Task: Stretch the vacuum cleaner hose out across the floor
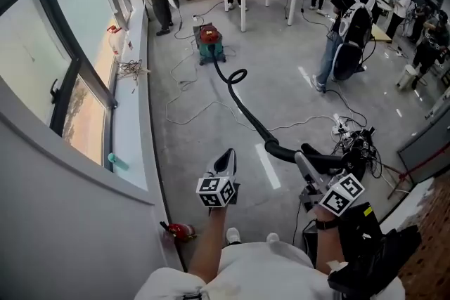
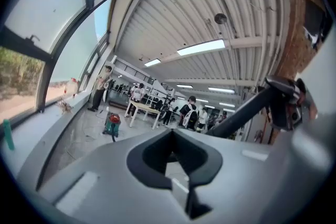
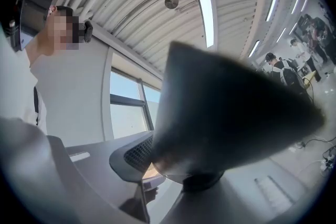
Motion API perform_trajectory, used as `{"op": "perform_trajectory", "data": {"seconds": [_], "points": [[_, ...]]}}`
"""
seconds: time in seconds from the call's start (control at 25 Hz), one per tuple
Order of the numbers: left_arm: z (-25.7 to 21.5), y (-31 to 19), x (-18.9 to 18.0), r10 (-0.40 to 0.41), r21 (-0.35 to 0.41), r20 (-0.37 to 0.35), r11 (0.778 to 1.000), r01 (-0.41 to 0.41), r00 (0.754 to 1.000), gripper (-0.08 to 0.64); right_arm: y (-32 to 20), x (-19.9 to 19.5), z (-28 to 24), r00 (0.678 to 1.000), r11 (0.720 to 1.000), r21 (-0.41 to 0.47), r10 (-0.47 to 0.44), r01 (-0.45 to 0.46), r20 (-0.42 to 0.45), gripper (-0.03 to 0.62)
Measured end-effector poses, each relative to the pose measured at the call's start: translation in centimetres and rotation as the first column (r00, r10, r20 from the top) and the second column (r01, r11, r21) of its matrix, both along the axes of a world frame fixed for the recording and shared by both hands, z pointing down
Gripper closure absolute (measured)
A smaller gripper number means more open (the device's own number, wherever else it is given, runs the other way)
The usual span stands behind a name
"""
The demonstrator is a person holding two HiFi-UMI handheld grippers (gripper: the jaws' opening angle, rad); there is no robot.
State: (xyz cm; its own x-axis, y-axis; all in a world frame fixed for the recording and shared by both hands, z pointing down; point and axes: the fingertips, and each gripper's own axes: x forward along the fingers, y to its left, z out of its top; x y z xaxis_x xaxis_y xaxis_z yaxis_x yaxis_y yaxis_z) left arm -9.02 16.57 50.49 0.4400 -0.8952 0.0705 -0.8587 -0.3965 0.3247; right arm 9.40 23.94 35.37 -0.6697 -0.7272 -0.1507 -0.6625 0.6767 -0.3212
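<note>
two grippers are showing: the right gripper (image 1: 304,164) is clamping the black end of the vacuum hose (image 1: 242,107), which is trailing over the floor (image 1: 281,74) from the vacuum cleaner (image 1: 209,43) at eleven o'clock. the left gripper (image 1: 225,159), jaws pressed together on nothing, is hovering at the right one's nine o'clock.

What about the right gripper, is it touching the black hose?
Touching. The right gripper is closed on the hose: its own view shows the tube wedged between the jaws, against a pad.
</note>
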Motion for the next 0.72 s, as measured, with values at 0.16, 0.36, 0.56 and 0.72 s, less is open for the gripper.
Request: {"op": "perform_trajectory", "data": {"seconds": [0.16, 0.36, 0.56, 0.72], "points": [[1.2, -1.0, 4.0, 0.034, -0.093, -0.440, 0.992, -0.083, 0.897, 0.427, -0.3, 1.9, 0.9, 0.998, 0.999, 0.000, -0.054, 0.054, 0.012, 0.456], [3.3, 1.0, 8.4, 0.042, -0.199, -0.760, 0.935, -0.293, 0.649, 0.285, 0.5, 2.2, 1.8, 0.996, 0.996, -0.015, -0.090, 0.091, 0.027, 0.456], [3.5, 1.4, 12.2, -0.100, -0.118, -0.993, 0.872, -0.475, 0.063, 0.017, 1.4, 3.3, 2.1, 0.995, 0.995, 0.013, -0.102, 0.102, -0.022, 0.457], [4.6, 1.7, 14.9, -0.154, -0.095, -0.985, 0.852, -0.514, -0.073, 0.002, 1.9, 4.6, 2.3, 0.994, 0.994, 0.019, -0.112, 0.112, -0.004, 0.457]]}}
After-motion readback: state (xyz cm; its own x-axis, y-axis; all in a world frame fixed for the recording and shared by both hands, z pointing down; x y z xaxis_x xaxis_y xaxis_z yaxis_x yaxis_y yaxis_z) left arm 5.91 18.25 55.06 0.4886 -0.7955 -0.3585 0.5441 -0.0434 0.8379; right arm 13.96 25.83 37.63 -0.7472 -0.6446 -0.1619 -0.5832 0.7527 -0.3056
